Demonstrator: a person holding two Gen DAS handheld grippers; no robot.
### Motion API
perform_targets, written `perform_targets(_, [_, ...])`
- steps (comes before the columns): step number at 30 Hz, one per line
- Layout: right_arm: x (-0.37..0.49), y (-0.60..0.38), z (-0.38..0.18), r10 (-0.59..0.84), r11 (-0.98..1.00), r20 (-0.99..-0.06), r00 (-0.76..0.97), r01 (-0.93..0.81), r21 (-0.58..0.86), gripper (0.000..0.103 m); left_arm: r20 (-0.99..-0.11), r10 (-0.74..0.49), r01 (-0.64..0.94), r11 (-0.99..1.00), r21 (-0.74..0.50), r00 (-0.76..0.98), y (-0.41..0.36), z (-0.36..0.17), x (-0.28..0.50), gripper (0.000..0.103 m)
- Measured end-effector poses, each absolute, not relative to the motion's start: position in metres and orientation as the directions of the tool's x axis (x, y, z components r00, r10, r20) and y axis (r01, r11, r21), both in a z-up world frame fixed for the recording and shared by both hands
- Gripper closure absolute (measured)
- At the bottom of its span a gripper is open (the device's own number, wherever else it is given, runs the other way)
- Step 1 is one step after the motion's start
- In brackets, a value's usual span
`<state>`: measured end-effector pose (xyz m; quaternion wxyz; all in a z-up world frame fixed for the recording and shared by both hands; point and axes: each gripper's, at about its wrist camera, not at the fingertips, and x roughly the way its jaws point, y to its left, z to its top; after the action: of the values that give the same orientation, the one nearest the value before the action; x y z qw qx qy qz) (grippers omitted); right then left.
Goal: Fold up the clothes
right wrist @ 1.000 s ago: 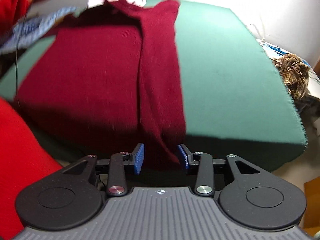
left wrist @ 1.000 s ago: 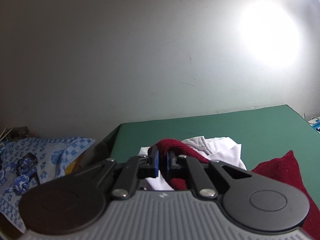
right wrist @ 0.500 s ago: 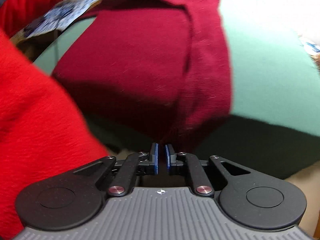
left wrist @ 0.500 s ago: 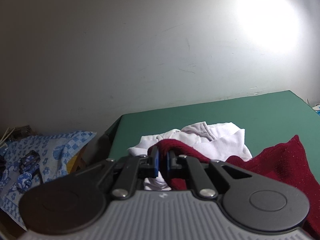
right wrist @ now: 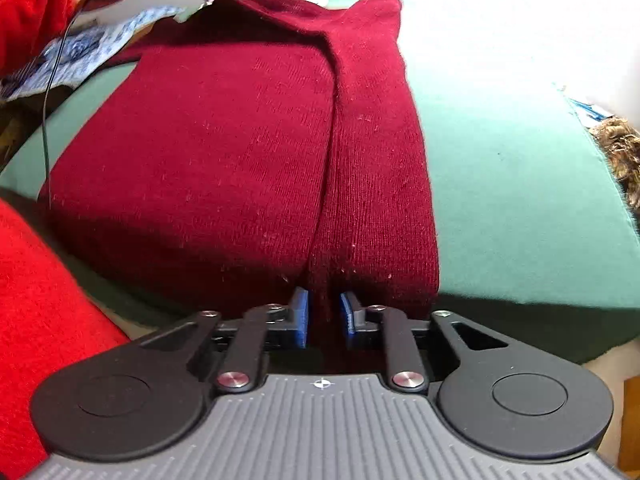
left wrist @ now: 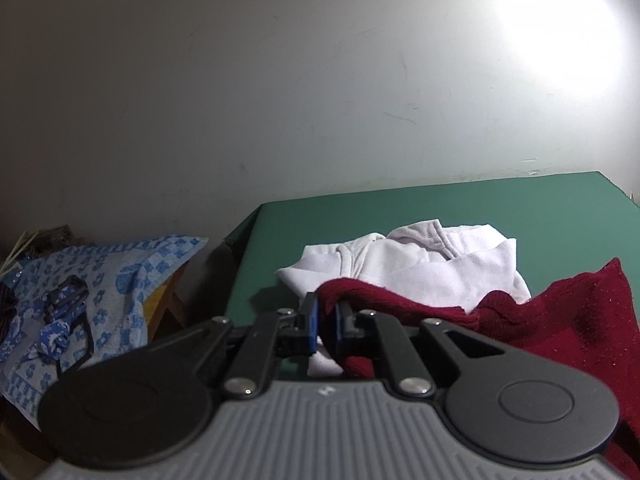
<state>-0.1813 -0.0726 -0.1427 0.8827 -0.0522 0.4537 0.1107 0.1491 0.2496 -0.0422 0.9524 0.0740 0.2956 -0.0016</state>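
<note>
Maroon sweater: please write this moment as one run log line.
left gripper: shut on maroon sweater | right gripper: pads against sweater's near edge | sweater: spread on green table | white garment: crumpled beyond

A sweater (right wrist: 240, 140) lies spread on the table (right wrist: 500, 168), reaching its near edge. A garment (left wrist: 420, 264) sits behind it; a patterned cloth (left wrist: 100, 280) lies left of the table.

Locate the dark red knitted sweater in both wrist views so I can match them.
Left wrist view: the dark red knitted sweater fills the lower right, one edge pinched in the left gripper.
Right wrist view: it covers the centre, its near hem between the right gripper pads.
Shared landmark: the green table cover.
</note>
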Motion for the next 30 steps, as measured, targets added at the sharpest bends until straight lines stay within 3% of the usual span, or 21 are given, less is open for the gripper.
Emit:
perform_targets(1, [-0.182, -0.076, -0.14, 0.149, 0.974, -0.813, 0.563, -0.224, 0.024, 0.097, -0.561, 0.04, 0.047, 0.989, 0.139, 0.827, 0.25, -0.041, 0.149, 0.094])
perform_targets(8, [-0.182, -0.086, -0.121, 0.316, 0.946, -0.771, 0.554, -0.242, 0.214, 0.098, -0.532, 0.04, 0.015, 0.995, 0.099, 0.846, 0.262, -0.027, 0.153, 0.094])
perform_targets(14, [-0.182, -0.073, -0.136, 0.272, 0.937, -0.855, 0.441, -0.323, 0.131, 0.091, -0.565, 0.077, 0.001, 0.991, 0.136, 0.821, 0.262, -0.043, 0.159, 0.094])
perform_targets(16, [-0.18, -0.077, -0.12, 0.304, 0.926, -0.834, 0.461, -0.349, 0.144, 0.086, -0.57, 0.075, -0.015, 0.994, 0.108, 0.818, 0.268, -0.044, 0.158, 0.094])
perform_targets(18, [-0.178, -0.084, -0.1, 0.308, 0.935, -0.777, 0.55, -0.327, 0.139, 0.067, -0.566, 0.075, -0.035, 0.996, 0.082, 0.821, 0.274, -0.041, 0.158, 0.094])
perform_targets(20, [-0.167, -0.082, -0.092, 0.279, 0.948, -0.722, 0.633, -0.3, 0.103, 0.056, -0.557, 0.076, -0.045, 0.997, 0.07, 0.827, 0.278, -0.036, 0.159, 0.094])
perform_targets(22, [-0.15, -0.074, -0.093, 0.253, 0.954, -0.694, 0.674, -0.294, 0.063, 0.056, -0.552, 0.072, -0.044, 0.997, 0.063, 0.831, 0.28, -0.031, 0.158, 0.094])
perform_targets(25, [-0.115, -0.06, -0.109, 0.208, 0.952, -0.698, 0.685, -0.306, -0.016, 0.067, -0.576, 0.018, -0.001, 1.0, 0.03, 0.817, 0.282, -0.03, 0.149, 0.092])
perform_targets(30, [-0.082, -0.054, -0.126, 0.137, 0.962, -0.704, 0.696, -0.264, -0.075, 0.069, -0.612, -0.011, 0.034, 0.999, 0.025, 0.791, 0.285, -0.058, 0.103, 0.072])
